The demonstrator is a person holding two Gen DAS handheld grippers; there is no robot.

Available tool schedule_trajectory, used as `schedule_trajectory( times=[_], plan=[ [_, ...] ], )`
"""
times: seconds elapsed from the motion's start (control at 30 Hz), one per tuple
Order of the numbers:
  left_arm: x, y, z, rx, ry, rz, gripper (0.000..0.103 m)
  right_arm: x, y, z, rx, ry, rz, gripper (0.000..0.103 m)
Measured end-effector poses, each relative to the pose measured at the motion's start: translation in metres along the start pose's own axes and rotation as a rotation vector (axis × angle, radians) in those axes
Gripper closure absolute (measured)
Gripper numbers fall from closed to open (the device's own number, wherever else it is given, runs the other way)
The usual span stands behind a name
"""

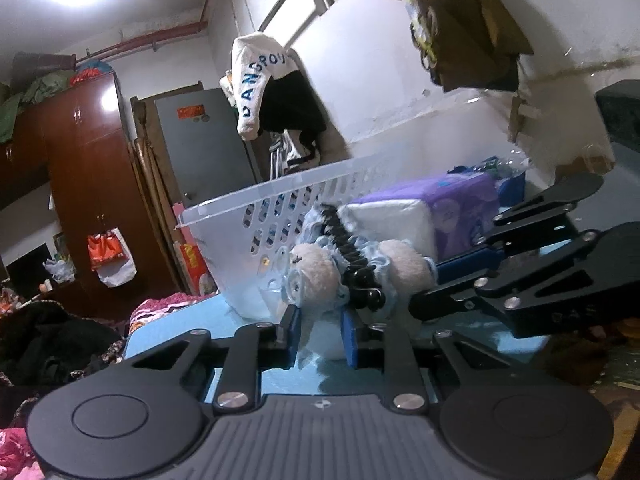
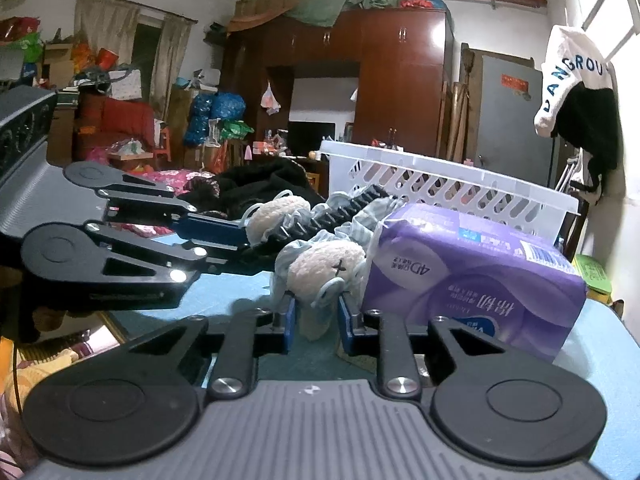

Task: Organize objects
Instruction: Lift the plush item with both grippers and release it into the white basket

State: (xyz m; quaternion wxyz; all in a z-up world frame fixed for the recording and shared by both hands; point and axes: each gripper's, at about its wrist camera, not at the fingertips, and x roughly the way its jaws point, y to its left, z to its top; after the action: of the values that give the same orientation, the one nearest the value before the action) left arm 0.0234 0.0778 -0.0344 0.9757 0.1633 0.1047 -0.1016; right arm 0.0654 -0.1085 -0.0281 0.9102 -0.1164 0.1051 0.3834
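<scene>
A plush hair claw clip (image 1: pixel 348 264) with cream fuzzy pads, pale blue frills and black teeth lies on the blue table (image 1: pixel 176 340). My left gripper (image 1: pixel 320 334) is shut on one end of it. My right gripper (image 2: pixel 316 320) is shut on the other end (image 2: pixel 326 268). Each gripper shows in the other's view, the right one (image 1: pixel 424 300) from the right, the left one (image 2: pixel 240 236) from the left. A purple tissue pack (image 2: pixel 472 280) lies right beside the clip. A white slotted basket (image 2: pixel 440 188) stands just behind both.
A wooden wardrobe (image 2: pixel 400 80) and grey door (image 2: pixel 508 116) stand behind. A white and black garment (image 2: pixel 576 92) hangs at the right. Dark clothes (image 2: pixel 260 184) lie on a bed to the left. The table's edge (image 2: pixel 120 320) runs at the left.
</scene>
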Motion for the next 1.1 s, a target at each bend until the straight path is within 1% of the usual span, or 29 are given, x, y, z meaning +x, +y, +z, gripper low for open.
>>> schedule_trajectory(
  times=[0.13, 0.2, 0.23, 0.3, 0.37, 0.43, 0.47, 0.5, 0.53, 0.6, 0.67, 0.73, 0.8, 0.87, 0.9, 0.97, 1.1],
  plan=[
    [-0.008, -0.012, 0.001, 0.036, 0.004, -0.019, 0.077, -0.009, -0.005, -0.002, 0.012, -0.003, 0.018, 0.083],
    [-0.008, -0.017, 0.001, 0.054, 0.01, -0.01, 0.077, -0.013, -0.008, -0.004, 0.022, 0.003, 0.023, 0.085],
    [-0.008, -0.016, 0.001, 0.052, 0.012, -0.008, 0.075, -0.013, -0.01, -0.004, 0.028, 0.006, 0.026, 0.086],
    [-0.006, -0.012, 0.001, 0.036, 0.008, 0.015, 0.074, -0.012, -0.012, -0.002, 0.032, 0.01, 0.026, 0.088],
    [-0.003, -0.01, 0.0, 0.042, -0.001, 0.062, 0.065, -0.01, -0.012, -0.001, 0.037, 0.009, 0.024, 0.087],
    [0.0, -0.009, -0.001, 0.057, -0.01, 0.108, 0.041, -0.008, -0.01, -0.001, 0.036, -0.005, 0.015, 0.086],
    [0.001, -0.008, -0.002, 0.062, -0.017, 0.12, 0.038, -0.006, -0.008, 0.0, 0.022, -0.008, 0.006, 0.083],
    [0.003, -0.008, -0.002, 0.066, -0.021, 0.125, 0.037, -0.005, -0.006, -0.001, 0.016, -0.008, 0.001, 0.076],
    [0.005, -0.008, -0.001, 0.07, -0.017, 0.124, 0.037, -0.003, -0.004, -0.001, 0.008, -0.008, 0.0, 0.07],
    [0.008, -0.009, 0.0, 0.072, -0.013, 0.11, 0.037, 0.001, -0.001, -0.001, -0.001, -0.014, -0.004, 0.063],
    [0.013, -0.009, 0.0, 0.065, 0.0, 0.071, 0.039, 0.005, 0.0, 0.0, 0.002, -0.012, 0.004, 0.062],
    [0.017, -0.01, 0.0, 0.056, 0.019, 0.037, 0.055, 0.008, 0.002, 0.0, -0.001, -0.009, 0.008, 0.061],
    [0.016, -0.01, -0.003, 0.046, 0.019, 0.036, 0.065, 0.011, 0.003, 0.001, -0.009, -0.009, 0.005, 0.06],
    [0.012, -0.006, -0.002, 0.027, 0.007, 0.011, 0.068, 0.012, 0.004, 0.0, -0.017, -0.01, 0.003, 0.06],
    [0.01, -0.006, -0.003, 0.026, 0.002, 0.001, 0.073, 0.011, 0.004, 0.0, -0.021, -0.015, 0.005, 0.06],
    [0.005, -0.006, -0.004, 0.036, -0.005, -0.012, 0.075, 0.01, 0.002, -0.001, -0.027, -0.014, 0.01, 0.064],
    [0.004, -0.006, -0.003, 0.03, -0.003, -0.002, 0.08, 0.006, 0.002, -0.002, -0.046, -0.011, 0.013, 0.069]
  ],
)
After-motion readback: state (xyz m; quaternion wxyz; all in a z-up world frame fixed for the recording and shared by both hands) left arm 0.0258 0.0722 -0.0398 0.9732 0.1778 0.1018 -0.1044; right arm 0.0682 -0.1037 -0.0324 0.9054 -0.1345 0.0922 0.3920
